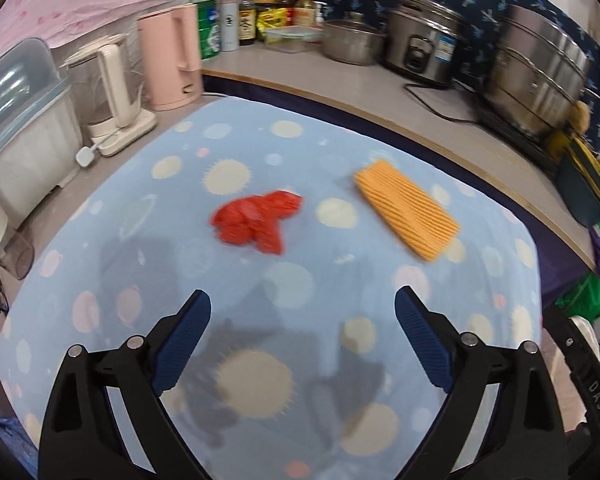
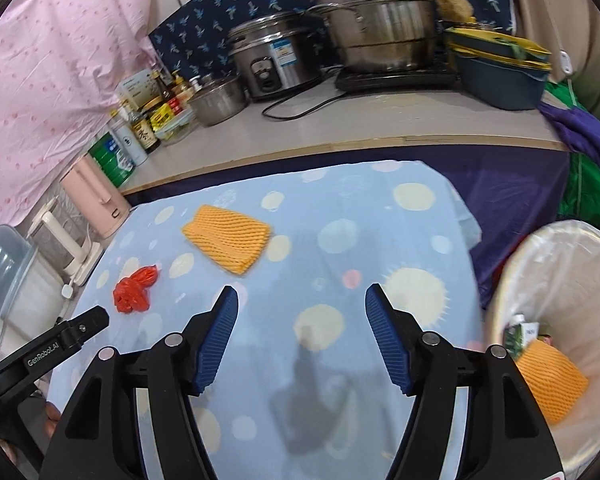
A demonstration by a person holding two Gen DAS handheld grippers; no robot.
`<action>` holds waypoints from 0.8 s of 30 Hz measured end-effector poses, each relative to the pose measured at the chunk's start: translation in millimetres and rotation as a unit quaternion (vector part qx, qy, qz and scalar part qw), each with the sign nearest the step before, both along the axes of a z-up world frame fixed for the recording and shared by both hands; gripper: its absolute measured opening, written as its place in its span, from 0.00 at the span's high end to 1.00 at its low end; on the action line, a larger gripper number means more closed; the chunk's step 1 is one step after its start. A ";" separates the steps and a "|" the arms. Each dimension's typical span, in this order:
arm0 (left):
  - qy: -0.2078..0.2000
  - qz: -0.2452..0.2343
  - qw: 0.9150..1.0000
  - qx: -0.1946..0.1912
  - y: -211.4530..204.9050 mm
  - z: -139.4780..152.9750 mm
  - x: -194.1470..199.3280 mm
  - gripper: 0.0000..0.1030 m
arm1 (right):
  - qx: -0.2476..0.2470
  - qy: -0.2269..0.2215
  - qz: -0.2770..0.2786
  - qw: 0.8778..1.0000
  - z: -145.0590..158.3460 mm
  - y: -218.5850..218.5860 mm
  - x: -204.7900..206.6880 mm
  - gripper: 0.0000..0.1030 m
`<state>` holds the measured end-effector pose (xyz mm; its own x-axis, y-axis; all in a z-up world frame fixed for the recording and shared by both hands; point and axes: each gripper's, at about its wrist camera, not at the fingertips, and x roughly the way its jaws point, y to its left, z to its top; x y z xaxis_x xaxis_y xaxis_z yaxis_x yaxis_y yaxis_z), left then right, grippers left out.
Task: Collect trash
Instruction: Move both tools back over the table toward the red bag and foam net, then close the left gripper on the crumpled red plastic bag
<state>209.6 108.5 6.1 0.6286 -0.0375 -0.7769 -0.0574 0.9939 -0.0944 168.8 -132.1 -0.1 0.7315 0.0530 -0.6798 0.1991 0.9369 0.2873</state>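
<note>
A crumpled red plastic bag [image 1: 256, 220] [image 2: 135, 289] lies on the spotted blue cloth [image 1: 180, 184] [image 2: 380, 208]. To its right lies a flat orange foam net sleeve [image 1: 406, 209] [image 2: 230, 238]. My left gripper [image 1: 302, 304] hangs open over the cloth, short of both, with nothing between its fingers. My right gripper [image 2: 302, 300] is open and empty too, nearer than the orange sleeve. A bin lined in white [image 2: 512, 280] stands off the table's right edge with another orange foam sleeve [image 2: 552, 380] and other scraps inside. The tip of the left gripper's finger [image 2: 88, 320] shows in the right wrist view.
Behind the cloth a counter [image 1: 340, 76] carries a pink kettle [image 1: 172, 60], a white blender [image 1: 108, 84], bottles and jars [image 1: 256, 12], a rice cooker [image 1: 424, 46] with its cord, and steel pots [image 1: 540, 72]. A clear storage box [image 1: 16, 120] stands at the left.
</note>
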 end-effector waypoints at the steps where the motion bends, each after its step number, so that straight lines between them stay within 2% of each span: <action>1: 0.001 0.005 1.000 0.006 6.5 -2.4 6.2 0.13 | -0.001 0.002 0.004 1.000 -2.2 4.7 7.6 0.37; 12: 0.008 0.009 0.999 0.035 37.1 -30.2 68.8 0.12 | -0.010 0.027 0.035 0.999 -29.4 32.7 105.6 0.37; 17: 0.007 0.003 0.999 0.041 42.9 -42.8 90.0 0.11 | -0.009 0.041 0.043 0.998 -43.0 36.0 138.4 0.37; 24: 0.020 -0.008 0.999 0.029 44.5 -61.3 111.9 0.11 | -0.012 0.058 0.058 0.997 -60.6 43.9 163.9 0.37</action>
<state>321.5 152.9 -55.2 0.5968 -0.0025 -0.8024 -0.0434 0.9984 -0.0354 332.7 -88.2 -60.7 0.6373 0.1143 -0.7621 0.1205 0.9620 0.2451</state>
